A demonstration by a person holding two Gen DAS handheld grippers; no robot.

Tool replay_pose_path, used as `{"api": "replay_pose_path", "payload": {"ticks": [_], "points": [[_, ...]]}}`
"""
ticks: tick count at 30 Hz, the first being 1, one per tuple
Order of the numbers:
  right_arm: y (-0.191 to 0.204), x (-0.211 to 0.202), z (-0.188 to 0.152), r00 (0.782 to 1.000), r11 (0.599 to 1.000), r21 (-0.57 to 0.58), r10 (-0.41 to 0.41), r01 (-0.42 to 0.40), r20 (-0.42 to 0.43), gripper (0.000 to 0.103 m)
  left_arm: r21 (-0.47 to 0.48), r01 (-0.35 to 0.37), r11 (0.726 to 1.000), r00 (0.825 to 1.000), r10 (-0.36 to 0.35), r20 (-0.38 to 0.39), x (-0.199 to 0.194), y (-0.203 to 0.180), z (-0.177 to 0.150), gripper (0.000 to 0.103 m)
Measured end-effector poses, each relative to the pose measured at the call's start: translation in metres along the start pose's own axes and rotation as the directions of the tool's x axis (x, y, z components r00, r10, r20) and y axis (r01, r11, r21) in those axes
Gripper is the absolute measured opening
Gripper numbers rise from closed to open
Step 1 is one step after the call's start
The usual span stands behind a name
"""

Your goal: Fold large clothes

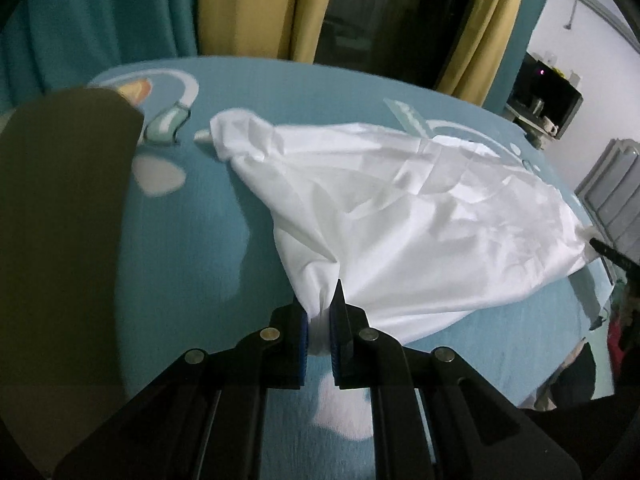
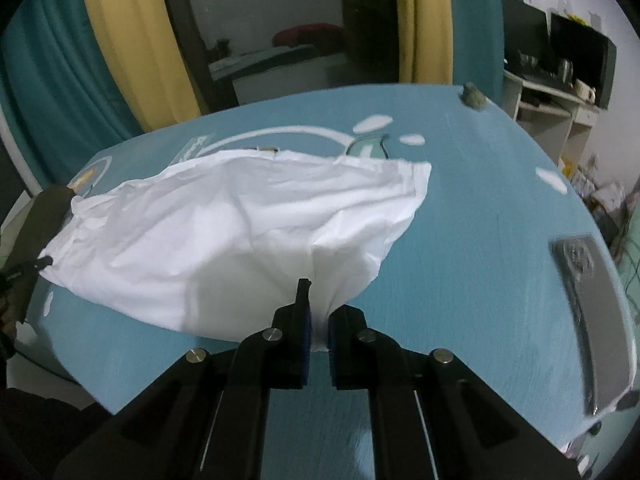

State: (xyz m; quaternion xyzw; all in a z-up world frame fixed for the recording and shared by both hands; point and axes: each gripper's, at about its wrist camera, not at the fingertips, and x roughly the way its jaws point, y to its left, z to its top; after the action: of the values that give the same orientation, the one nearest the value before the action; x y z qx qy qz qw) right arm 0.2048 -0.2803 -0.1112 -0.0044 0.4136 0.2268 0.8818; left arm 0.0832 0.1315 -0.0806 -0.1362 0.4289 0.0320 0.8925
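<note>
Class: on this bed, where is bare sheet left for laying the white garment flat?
Bare blue sheet lies right of the white garment, up to the grey panel. A smaller strip lies between garment and olive cloth. The middle is crowded; left tool and right tool both grip it.

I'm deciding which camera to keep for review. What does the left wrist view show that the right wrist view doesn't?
Only the left wrist view shows the left tool pinching a bunched corner of the white garment, a large dark olive shape filling its left side, and a grey panel at far right.

Only the right wrist view shows the right tool shut on another part of the garment, a doorway with a red cushion, a desk with a monitor, and a grey printed patch.

Both show the teal bedsheet and yellow and teal curtains.
</note>
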Motion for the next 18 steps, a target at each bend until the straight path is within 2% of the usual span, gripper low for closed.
{"api": "replay_pose_path", "payload": {"ticks": [6,9,11,12,15,18], "points": [[-0.005,-0.005,-0.016,1.0,1.0,0.01,0.007,-0.006,-0.027,0.006,0.019,0.015,1.0,0.999,-0.014,-0.032,-0.006,-0.001,-0.016,0.01],[-0.008,0.0,-0.025,0.997,1.0,0.014,0.016,-0.015,-0.07,0.007,0.017,0.033,0.999,0.997,-0.031,-0.066,-0.005,0.004,-0.024,0.013],[-0.015,0.005,-0.031,0.996,0.999,0.041,0.026,-0.023,-0.084,0.007,0.016,0.029,0.999,0.996,-0.028,-0.084,-0.005,0.007,-0.026,0.019],[-0.018,0.004,-0.029,0.996,0.998,0.052,0.04,-0.036,-0.08,0.011,0.038,0.011,0.999,0.996,-0.008,-0.084,-0.006,0.005,-0.026,0.026],[-0.022,0.003,-0.024,0.995,0.998,0.058,0.04,-0.035,-0.091,0.017,0.118,-0.081,0.99,0.995,0.088,-0.055,-0.013,-0.003,-0.019,0.041],[-0.025,-0.003,-0.014,0.997,0.999,0.041,0.03,-0.027,-0.073,0.023,0.128,-0.107,0.986,0.994,0.11,-0.012,-0.022,0.001,-0.007,0.045]]}}
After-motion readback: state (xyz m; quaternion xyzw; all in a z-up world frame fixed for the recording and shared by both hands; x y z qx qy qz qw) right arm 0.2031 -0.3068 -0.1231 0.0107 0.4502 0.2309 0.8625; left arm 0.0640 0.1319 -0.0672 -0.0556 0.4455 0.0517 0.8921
